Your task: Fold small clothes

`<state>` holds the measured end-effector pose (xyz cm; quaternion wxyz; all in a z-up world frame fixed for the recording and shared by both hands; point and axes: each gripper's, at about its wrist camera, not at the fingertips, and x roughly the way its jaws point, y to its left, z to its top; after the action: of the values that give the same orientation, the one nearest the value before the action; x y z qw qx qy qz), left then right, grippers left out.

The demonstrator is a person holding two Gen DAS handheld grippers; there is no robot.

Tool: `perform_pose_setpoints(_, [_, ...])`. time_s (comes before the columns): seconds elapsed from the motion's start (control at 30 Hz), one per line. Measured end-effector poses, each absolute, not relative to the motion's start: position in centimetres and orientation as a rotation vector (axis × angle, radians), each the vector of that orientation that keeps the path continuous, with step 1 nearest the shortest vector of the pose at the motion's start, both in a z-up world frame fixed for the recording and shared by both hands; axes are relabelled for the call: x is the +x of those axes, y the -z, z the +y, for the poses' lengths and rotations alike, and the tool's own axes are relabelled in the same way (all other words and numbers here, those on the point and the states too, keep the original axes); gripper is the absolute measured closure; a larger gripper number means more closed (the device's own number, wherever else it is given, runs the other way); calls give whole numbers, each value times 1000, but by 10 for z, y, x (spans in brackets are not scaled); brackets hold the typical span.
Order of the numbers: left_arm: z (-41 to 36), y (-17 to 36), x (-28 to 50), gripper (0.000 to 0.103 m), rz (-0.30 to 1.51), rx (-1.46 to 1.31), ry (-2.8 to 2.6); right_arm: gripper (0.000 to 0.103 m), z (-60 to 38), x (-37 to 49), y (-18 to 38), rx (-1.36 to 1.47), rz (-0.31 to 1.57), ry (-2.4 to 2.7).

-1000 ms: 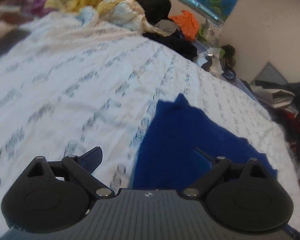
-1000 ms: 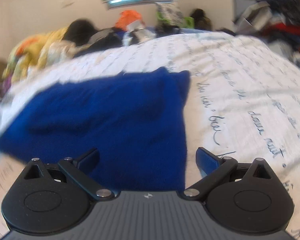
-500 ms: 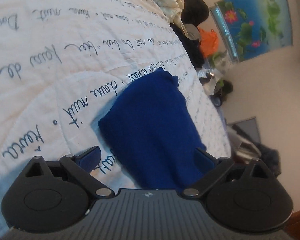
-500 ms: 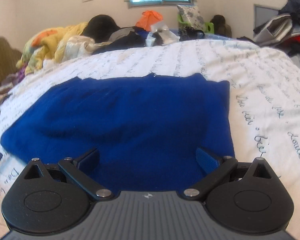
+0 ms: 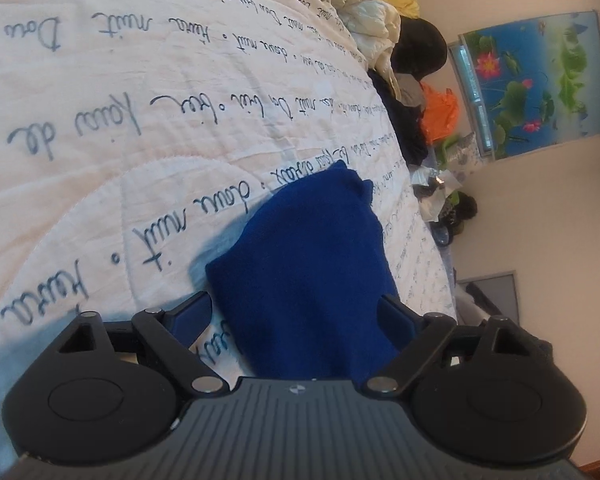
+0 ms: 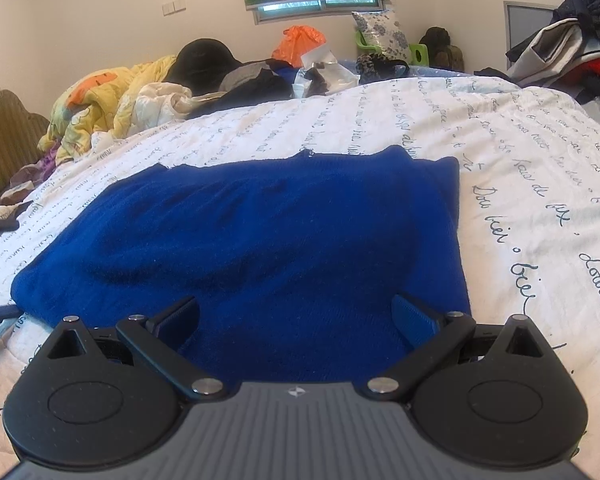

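The blue knit garment lies spread flat on my bed's white script-printed bedspread. My right gripper hangs wide over its near edge, pads clear of the cloth. My left gripper, rolled sideways, straddles the garment's end, its jaws closing from wide with the fabric between them but not pinched. Beyond lie a yellow quilt and dark clothes.
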<state>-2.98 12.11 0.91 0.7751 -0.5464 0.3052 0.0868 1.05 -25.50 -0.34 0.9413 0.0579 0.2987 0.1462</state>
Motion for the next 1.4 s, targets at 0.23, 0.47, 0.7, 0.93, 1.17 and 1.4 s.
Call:
perform_pose_setpoints(0.23, [110,-16,-11,41,656,-1040,-257,0,-257,11,3,130,607,-303])
perform_pose_setpoints(0.47, [91,-26,7,90,743,-742,-340,0,-259,10,3,152,603,-309])
perform_pose_setpoints(0.7, [-47,-101,29,94,548,-160,19,0,-346,51,-25,748,646,-533])
perform_pose_setpoints(0.93, [-191,-63,-3,101,556,166,541,0,-388,146,-4,1015,845,-670])
perform_pose_setpoints(1.17, [-170,-60,-18,88,467,248,411,0,-366,162,2,960,931,-700])
perform_pose_setpoints(1.4, [-173,-39,-5,9,411,459,262,0,-342,178,-19,922,908,-751])
